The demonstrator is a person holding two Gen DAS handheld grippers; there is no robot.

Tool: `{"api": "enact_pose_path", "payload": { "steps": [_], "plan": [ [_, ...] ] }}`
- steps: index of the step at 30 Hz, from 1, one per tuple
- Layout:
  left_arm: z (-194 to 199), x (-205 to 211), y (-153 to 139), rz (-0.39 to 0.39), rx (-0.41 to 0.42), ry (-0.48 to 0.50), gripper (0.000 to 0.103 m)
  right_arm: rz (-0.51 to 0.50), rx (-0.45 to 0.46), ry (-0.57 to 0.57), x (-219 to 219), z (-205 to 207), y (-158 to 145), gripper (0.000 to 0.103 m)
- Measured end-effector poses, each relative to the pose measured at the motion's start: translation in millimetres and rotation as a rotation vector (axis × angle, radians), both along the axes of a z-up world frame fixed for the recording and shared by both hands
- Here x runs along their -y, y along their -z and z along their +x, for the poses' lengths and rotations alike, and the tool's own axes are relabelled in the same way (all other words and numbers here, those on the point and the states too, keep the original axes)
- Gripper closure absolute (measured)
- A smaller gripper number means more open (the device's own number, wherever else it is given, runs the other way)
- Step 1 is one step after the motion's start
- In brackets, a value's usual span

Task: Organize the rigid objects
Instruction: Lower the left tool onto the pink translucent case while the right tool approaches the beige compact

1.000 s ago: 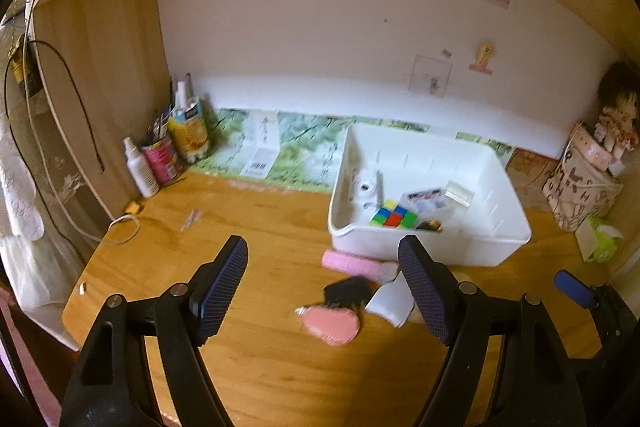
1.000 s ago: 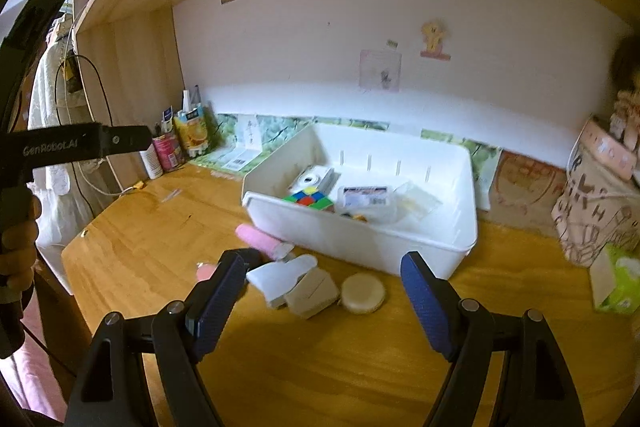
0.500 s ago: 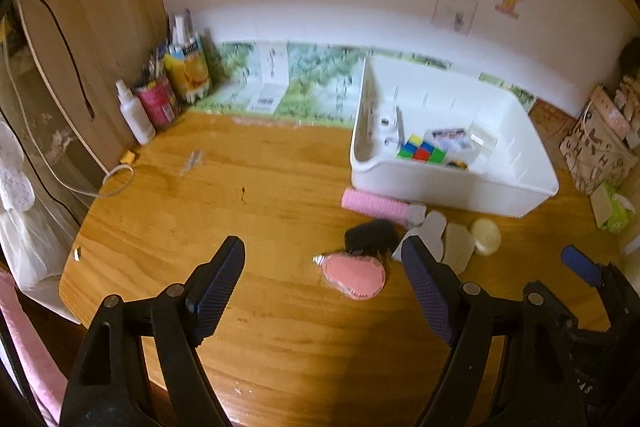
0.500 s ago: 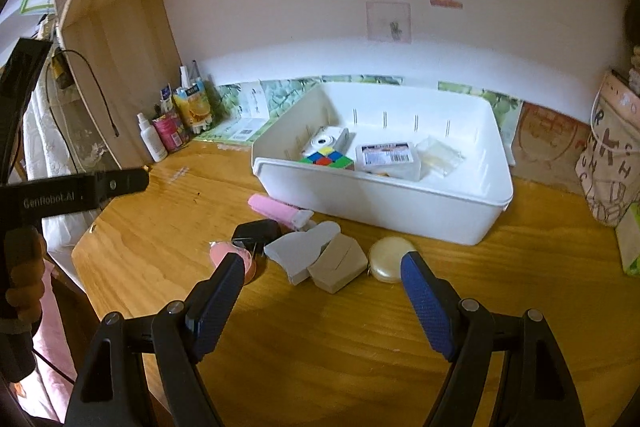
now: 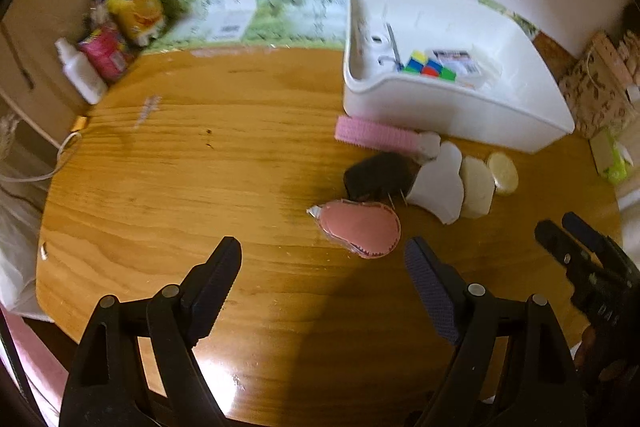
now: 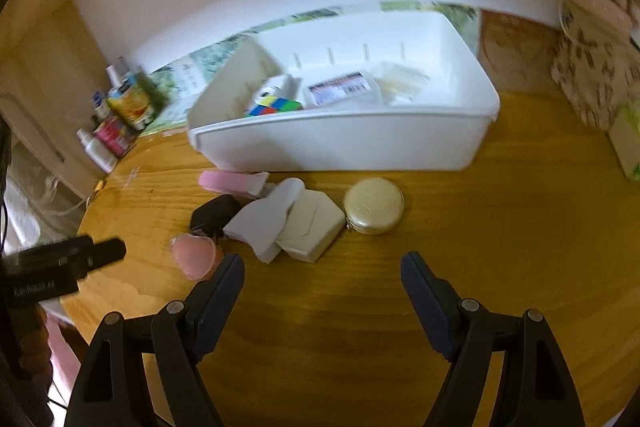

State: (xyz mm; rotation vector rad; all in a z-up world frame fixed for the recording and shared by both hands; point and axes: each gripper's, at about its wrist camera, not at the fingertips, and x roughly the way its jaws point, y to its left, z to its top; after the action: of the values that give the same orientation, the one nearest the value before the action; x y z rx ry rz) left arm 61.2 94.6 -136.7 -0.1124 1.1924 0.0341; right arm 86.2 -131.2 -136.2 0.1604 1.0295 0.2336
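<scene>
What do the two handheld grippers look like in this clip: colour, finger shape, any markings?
Both are black plastic. The left gripper and right gripper each have two angular fingers with dark blue ribbed pads and silver pivot screws. The left gripper's body carries pale, blurred lettering in the right wrist view.

A blurred white brand mark, seemingly "GenRobot.AI", is seen on the black body of the left claw [image 6: 60,269]. Print on the box label and bottles cannot be read.
</scene>
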Motion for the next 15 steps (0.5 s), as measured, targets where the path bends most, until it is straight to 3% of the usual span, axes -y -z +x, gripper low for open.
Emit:
{"api": "enact_pose_path", "payload": {
  "steps": [8, 15],
  "plan": [
    [29.8, 8.0, 35.8, -0.017, -0.167, 0.121, 0.017, 0.021, -0.070, 0.134, 8.3, 12.5, 12.9, 0.022],
    [43.4, 21.3, 52.5, -0.010, -0.242, 0.172, 0.017, 0.012, -0.120, 0.215, 20.3, 25.2, 25.5, 0.022]
  ]
}}
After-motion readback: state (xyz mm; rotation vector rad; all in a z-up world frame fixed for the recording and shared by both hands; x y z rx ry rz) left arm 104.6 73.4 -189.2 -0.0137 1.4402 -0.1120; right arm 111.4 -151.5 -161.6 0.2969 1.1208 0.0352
